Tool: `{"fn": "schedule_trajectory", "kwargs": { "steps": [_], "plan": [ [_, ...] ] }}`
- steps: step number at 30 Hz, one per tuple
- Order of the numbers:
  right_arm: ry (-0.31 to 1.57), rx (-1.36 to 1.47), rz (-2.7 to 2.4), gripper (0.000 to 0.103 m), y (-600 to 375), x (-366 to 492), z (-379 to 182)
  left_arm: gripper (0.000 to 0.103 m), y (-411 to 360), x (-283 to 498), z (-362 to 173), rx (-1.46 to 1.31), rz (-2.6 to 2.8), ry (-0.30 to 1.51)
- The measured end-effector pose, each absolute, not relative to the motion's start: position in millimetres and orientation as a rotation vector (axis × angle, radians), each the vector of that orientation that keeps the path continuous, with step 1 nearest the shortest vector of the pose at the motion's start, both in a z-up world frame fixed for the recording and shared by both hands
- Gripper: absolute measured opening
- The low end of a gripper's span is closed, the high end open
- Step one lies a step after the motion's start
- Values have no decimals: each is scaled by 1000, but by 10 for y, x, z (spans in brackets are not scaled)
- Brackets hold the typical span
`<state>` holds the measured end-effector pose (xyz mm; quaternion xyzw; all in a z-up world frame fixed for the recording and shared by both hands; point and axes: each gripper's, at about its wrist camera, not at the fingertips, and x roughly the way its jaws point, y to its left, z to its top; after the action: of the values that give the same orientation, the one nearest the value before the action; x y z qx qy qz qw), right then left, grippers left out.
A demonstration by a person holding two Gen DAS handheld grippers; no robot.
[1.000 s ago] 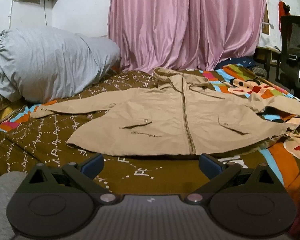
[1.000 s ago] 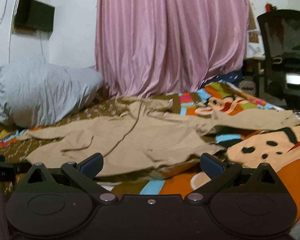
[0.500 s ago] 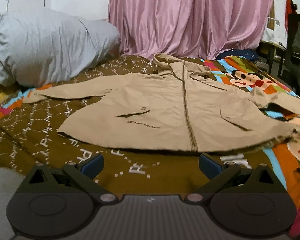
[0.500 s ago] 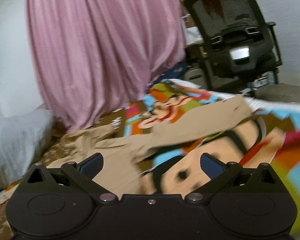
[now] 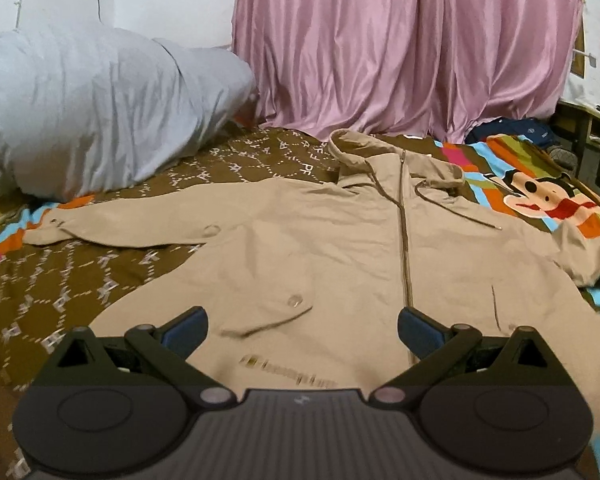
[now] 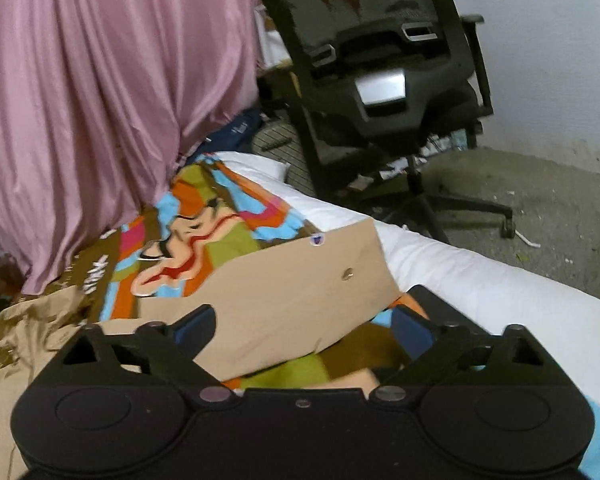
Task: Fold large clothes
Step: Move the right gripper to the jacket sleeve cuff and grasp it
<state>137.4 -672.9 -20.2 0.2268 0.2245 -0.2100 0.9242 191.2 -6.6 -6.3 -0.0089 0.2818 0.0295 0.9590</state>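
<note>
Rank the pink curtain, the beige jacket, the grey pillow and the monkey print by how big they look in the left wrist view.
1. pink curtain and beige jacket: similar spread; the jacket lies nearer, so unsure.
2. grey pillow
3. monkey print

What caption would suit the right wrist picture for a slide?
Open right gripper poised over the beige jacket sleeve on a cartoon bedspread, office chair behind.

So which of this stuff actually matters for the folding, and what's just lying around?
Part of the job:
beige jacket
its sleeve
left gripper, open
right gripper, open

Just lying about:
grey bundle
pink curtain
office chair
</note>
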Motion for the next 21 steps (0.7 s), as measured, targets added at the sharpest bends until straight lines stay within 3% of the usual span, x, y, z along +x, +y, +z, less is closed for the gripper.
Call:
{"fn": "schedule_trajectory", "kwargs": {
  "steps": [5, 14, 21],
  "plan": [
    [520, 511, -506, 75, -7137, 1813, -402, 103, -173, 2355, -123, -12, 32, 582],
    [628, 474, -575, 71, -7363, 2210, -613, 103, -299, 2663, -418, 44, -36, 627],
    [651, 525, -614, 38, -7321, 2272, -652, 103, -131, 2582, -622, 10, -40, 630]
  ]
}}
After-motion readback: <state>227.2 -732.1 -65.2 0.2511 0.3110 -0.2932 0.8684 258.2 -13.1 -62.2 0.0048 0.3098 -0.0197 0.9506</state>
